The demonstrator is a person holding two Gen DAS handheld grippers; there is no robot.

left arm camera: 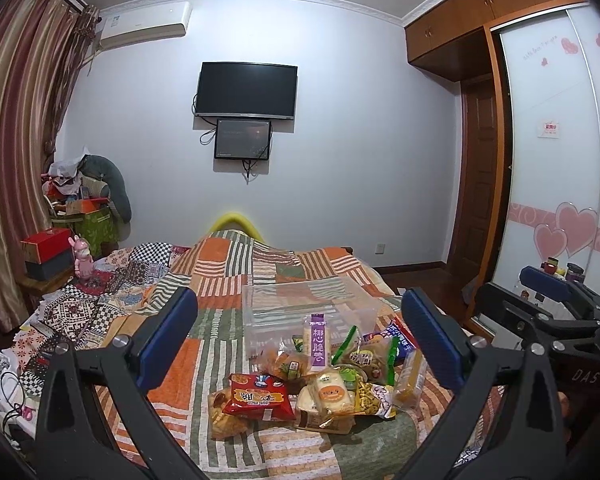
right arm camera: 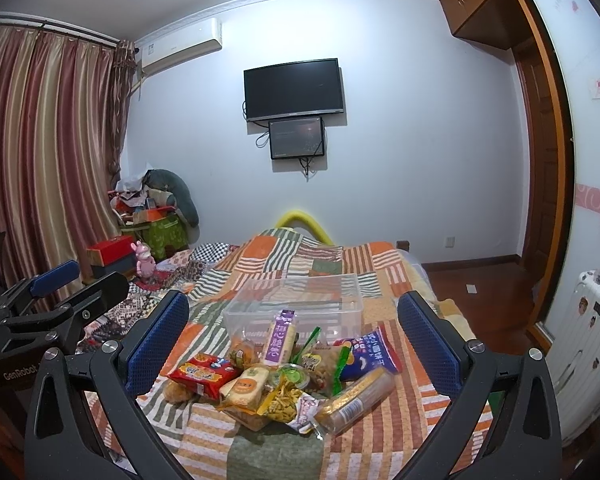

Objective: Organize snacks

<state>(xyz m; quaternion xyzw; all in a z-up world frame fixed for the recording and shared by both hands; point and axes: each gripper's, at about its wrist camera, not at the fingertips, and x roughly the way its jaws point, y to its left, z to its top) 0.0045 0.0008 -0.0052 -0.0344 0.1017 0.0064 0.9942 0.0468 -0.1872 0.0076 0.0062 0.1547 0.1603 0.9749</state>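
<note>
snack pile (right arm camera: 284,380) fronting clear bin (right arm camera: 296,304), bin top open

Left wrist view: set left of the snack pile (left arm camera: 320,380), looking across the bed, fairly near the pile.
Right wrist view: set right of the pile (right arm camera: 284,384), facing the same way, equally near.
Shared: pile, clear bin (left arm camera: 308,312) behind it, wall TV (right arm camera: 294,88).

A home bedroom: quilted bed (left arm camera: 236,276), wall television (left arm camera: 247,89), wardrobe (left arm camera: 540,120), curtains (left arm camera: 24,120).
</note>
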